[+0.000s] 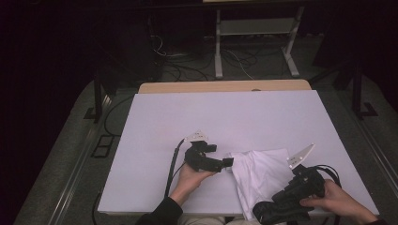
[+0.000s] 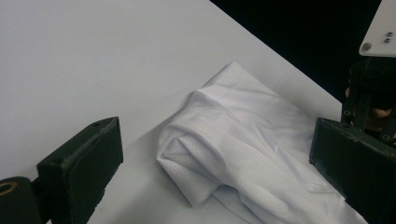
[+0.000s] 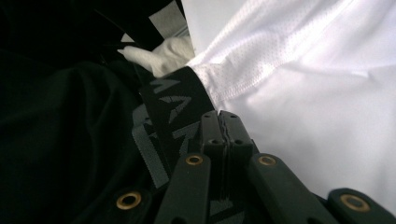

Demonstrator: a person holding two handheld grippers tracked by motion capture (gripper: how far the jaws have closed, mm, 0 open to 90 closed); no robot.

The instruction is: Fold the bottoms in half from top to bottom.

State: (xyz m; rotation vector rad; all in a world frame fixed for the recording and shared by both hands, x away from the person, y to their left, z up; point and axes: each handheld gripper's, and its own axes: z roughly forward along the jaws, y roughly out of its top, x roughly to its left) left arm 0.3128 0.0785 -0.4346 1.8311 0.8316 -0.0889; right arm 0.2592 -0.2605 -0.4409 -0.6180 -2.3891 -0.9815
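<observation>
Now white garment (image 1: 261, 174) between open left tongs (image 1: 224, 158) and clamped right tongs (image 3: 226, 122).

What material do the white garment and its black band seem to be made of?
The white garment looks like thin, matte synthetic mesh fabric: tiny regular holes dot it, and it folds softly. The black band looks like woven elastic, with grey letters in its weave and a stitched seam joining it to the white cloth.

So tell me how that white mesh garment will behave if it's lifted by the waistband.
The white mesh garment lies rumpled in soft folds, so it will probably hang limp. Its thin perforated fabric suggests little weight. The right tool, shut at the black waistband, would likely drag the rest along.
</observation>
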